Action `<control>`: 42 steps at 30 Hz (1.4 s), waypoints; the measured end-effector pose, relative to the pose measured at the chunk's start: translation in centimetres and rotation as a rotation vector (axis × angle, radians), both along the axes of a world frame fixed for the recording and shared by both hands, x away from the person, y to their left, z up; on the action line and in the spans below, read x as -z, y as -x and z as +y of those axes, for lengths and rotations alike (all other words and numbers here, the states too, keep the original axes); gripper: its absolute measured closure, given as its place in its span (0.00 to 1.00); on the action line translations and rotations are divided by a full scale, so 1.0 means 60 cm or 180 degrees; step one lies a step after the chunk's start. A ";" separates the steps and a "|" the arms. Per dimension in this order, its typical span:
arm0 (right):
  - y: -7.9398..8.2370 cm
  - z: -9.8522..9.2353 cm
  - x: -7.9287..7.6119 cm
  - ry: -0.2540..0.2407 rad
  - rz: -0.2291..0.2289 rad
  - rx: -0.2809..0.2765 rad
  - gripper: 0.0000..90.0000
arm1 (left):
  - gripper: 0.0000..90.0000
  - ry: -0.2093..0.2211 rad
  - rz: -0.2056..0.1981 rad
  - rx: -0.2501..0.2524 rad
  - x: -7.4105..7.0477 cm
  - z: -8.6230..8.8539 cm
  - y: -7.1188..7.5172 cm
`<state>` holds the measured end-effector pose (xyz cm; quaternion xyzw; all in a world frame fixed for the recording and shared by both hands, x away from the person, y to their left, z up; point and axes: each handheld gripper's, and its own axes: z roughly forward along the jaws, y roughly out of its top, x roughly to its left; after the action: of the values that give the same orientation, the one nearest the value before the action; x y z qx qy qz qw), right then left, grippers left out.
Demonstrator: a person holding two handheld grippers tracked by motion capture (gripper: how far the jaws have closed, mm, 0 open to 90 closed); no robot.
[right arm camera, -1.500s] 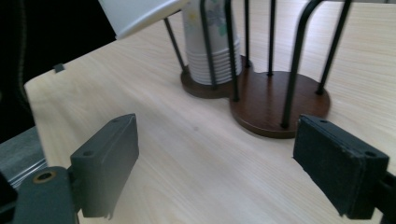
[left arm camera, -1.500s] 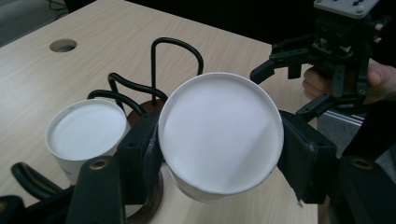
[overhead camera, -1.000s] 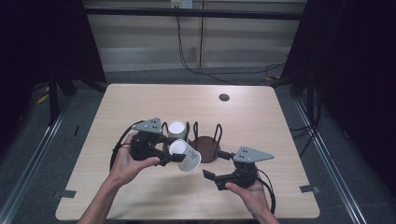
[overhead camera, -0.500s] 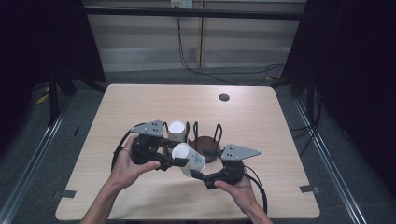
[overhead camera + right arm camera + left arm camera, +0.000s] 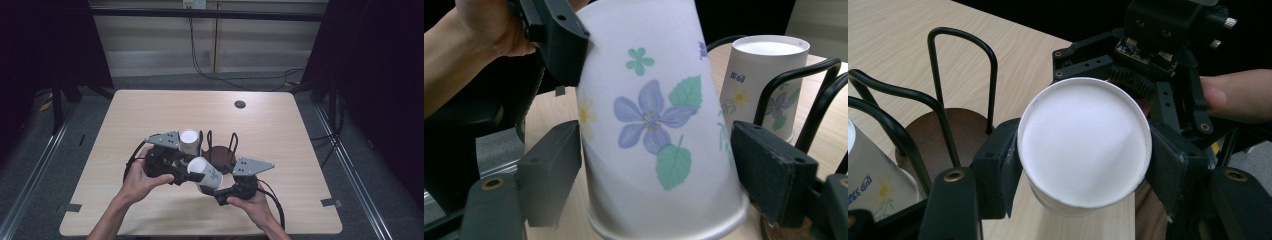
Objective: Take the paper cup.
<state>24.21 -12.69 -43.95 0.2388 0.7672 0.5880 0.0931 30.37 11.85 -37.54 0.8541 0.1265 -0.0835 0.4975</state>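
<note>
Cup (image 5: 205, 172) clenched by left gripper (image 5: 184, 172); right gripper (image 5: 218, 192) closing around it, pads not touching. Uneven squeeze could crush it.

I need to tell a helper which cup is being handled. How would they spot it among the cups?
On the wooden table, find the black wire rack near the front edge. Just in front of it, the held paper cup is gripped upside down and tilted by the left gripper, unlike the second cup standing by the rack.

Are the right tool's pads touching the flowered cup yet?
Apart. In the right gripper view, the right tool has just been closing around the flowered cup, with gaps on both sides.
</note>
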 end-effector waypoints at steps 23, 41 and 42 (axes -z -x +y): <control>0.000 0.004 0.010 0.0152 0.0116 -0.0069 0.33 | 0.38 -0.0059 0.0011 0.0033 0.008 -0.001 -0.005; -0.007 -0.010 0.003 0.0234 0.0241 -0.0063 0.36 | 0.19 -0.0166 -0.0220 -0.0089 0.011 0.003 0.001; -0.008 -0.011 0.002 0.0235 0.0254 -0.0071 0.36 | 0.19 -0.0184 -0.0235 -0.0105 0.011 0.005 0.002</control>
<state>24.68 -13.38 -44.08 0.2499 0.7940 0.5504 0.0647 30.27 12.12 -38.18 0.8684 0.1245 -0.0401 0.4783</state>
